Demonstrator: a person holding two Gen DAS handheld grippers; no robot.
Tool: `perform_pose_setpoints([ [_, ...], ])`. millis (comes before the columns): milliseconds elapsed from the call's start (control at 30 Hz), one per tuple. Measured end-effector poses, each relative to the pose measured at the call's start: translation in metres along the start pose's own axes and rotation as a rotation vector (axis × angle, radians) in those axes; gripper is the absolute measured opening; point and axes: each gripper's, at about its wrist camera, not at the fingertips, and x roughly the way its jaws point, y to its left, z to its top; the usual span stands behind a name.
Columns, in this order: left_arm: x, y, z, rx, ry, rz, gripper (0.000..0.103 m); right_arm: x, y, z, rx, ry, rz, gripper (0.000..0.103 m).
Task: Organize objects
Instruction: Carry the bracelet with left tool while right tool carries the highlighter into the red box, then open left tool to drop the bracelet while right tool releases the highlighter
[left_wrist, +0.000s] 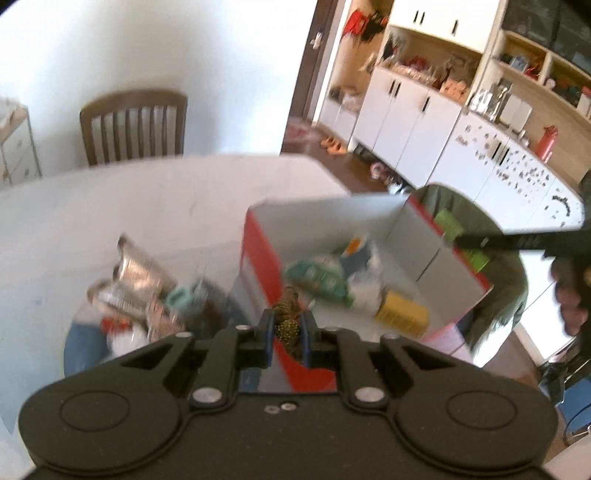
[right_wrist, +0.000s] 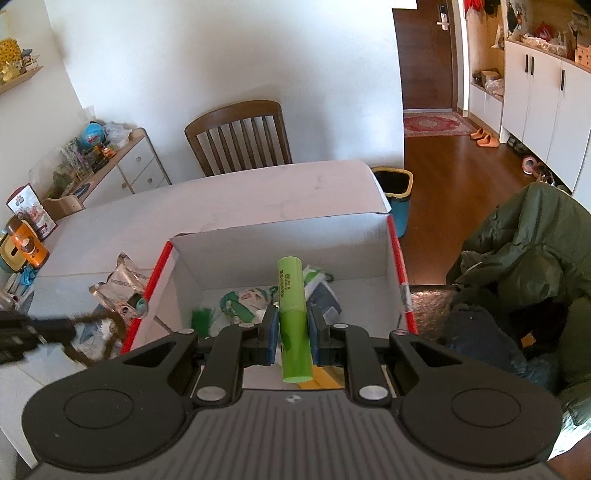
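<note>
Both grippers loaded, heading for the box

The right gripper (right_wrist: 293, 334) has its jaws pinching a green tube (right_wrist: 293, 317) above the red-edged box (right_wrist: 400, 266); the left gripper (left_wrist: 288, 328) pinches a brown fuzzy item (left_wrist: 289, 310) over the box's nine-o'clock wall on the desk (left_wrist: 147, 195). Next, I'd judge: lower, release inside.

Green tube (right_wrist: 293, 317), printed label down its side, pinched upright and a touch tilted over the open red-edged box (right_wrist: 400, 273). Inside the box: green-and-white packets (right_wrist: 243, 301), a yellow pack (left_wrist: 402, 314). Brown speckled tuft (left_wrist: 288, 317) clamped just outside its left wall. Silvery packets (left_wrist: 136, 277) heaped on the bench beside the box.
</note>
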Motion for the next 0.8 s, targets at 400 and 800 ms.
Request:
perform_pose_setpoints([
  [400,0.018,-0.062,0.041,0.089,-0.047,-0.107,0.012,0.005,-0.019,0.000,-0.029,0.004,-0.018,0.017],
  [800,0.111,-0.078,0.022,0.127,0.155,-0.094,0.012,0.047,-0.009,0.002,-0.121,0.069,-0.076,0.017],
])
